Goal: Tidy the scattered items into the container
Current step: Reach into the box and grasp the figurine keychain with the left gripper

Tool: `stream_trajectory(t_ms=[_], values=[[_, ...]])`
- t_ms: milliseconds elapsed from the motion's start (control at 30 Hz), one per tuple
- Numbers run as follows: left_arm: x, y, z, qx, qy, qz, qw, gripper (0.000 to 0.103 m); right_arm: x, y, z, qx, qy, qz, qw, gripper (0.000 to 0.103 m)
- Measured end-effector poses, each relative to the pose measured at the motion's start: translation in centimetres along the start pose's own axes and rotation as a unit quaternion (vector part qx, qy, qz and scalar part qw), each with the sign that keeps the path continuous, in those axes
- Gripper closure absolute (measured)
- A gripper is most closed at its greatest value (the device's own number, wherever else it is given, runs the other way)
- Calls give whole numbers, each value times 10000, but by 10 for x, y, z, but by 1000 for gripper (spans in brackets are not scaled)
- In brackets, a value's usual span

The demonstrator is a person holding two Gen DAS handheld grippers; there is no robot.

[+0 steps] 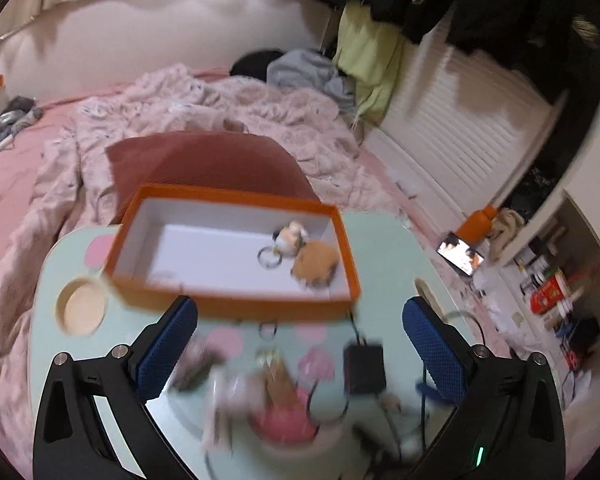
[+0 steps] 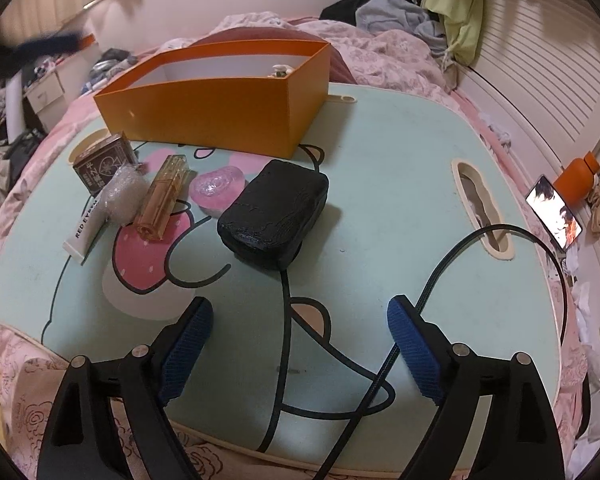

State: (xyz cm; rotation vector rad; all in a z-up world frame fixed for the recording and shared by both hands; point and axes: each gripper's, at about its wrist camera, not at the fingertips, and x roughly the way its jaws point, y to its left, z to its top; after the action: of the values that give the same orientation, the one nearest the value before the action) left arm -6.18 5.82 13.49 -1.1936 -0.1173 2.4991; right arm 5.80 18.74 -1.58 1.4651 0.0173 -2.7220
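1. I take the orange box (image 2: 220,108) as my landmark; it stands at the far side of the mint lap table (image 2: 380,184), and in the left wrist view two keychain plush toys (image 1: 306,254) already lie in its right end, so the tidying looks partly done.
2. Both tongs are released and hold nothing: the left gripper (image 1: 300,344) hangs above the near wall of the box, its blue pads wide apart; the right gripper (image 2: 300,344) sits low at the table edge farthest from the box, jaws spread over bare tabletop.
3. What is left lies in front of the box: a black pouch (image 2: 274,214) nearest its right corner, a pink heart-shaped piece (image 2: 220,190) just left of that, then an amber bottle (image 2: 164,196), a bubble-wrapped lump (image 2: 122,196), a white tube (image 2: 86,232) and a small brown carton (image 2: 104,160) by the box's left corner.
4. My next pick would probably be the pouch with the right tongs; I would close across its narrow width and lift clear of the box wall before letting go; the black cable (image 2: 440,272) running by the right pad could snag.
5. The left view is badly smeared below the box, so I cannot tell those items apart there; from the right view the box's inside is mostly hidden behind its near wall.
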Motion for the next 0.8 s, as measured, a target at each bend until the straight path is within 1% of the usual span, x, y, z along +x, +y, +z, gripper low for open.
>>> stream_trajectory(t_ms=[33,100,133,200,233,267,300,367,433,467,533,600,633,667,700,733,800], values=[[12,-4,11,23,88,147,9999,17,0,0,0,2,-3,10,10000,14],[47,-6,34,-6,365,327,9988,22,0,0,0,12,-12,29,10000,14],[63,-6,41,-82,531,363,9979,23,0,-1,1,20,-14,41,10000,14],[96,-3,49,-311,938,280,9947,24,0,-2,1,28,-26,71,10000,14],[113,-1,52,-466,1169,218,9918,33,0,-3,1,40,-35,88,9999,14],[126,1,53,-584,1365,223,9887,36,-1,-4,1,55,-44,108,9999,14],[138,1,53,-633,1526,277,9859,38,0,-5,2,66,-48,125,9999,14],[159,-1,53,-520,1792,494,9812,39,0,-7,2,86,-53,132,9999,14],[168,-2,54,-444,1787,801,9796,40,0,-7,2,86,-58,143,9998,14],[172,-3,53,-413,1746,877,9798,40,0,-7,2,83,-56,145,9998,13],[181,-4,52,-462,1828,702,9795,40,1,-8,2,85,-57,168,9998,13],[195,-4,47,-472,2059,568,9758,40,1,-9,2,92,-59,183,9998,13],[196,0,45,-555,2024,540,9762,41,1,-9,2,99,-46,193,9998,13],[197,2,47,-504,2015,571,9765,41,1,-10,2,107,-55,209,9997,13],[196,4,47,-513,2005,555,9768,55,1,-10,3,111,-65,218,9997,13],[193,8,47,-538,2007,599,9763,65,0,-9,3,109,-69,221,9997,13],[189,17,48,-642,2024,525,9758,65,1,-9,2,98,-70,215,9997,12]])
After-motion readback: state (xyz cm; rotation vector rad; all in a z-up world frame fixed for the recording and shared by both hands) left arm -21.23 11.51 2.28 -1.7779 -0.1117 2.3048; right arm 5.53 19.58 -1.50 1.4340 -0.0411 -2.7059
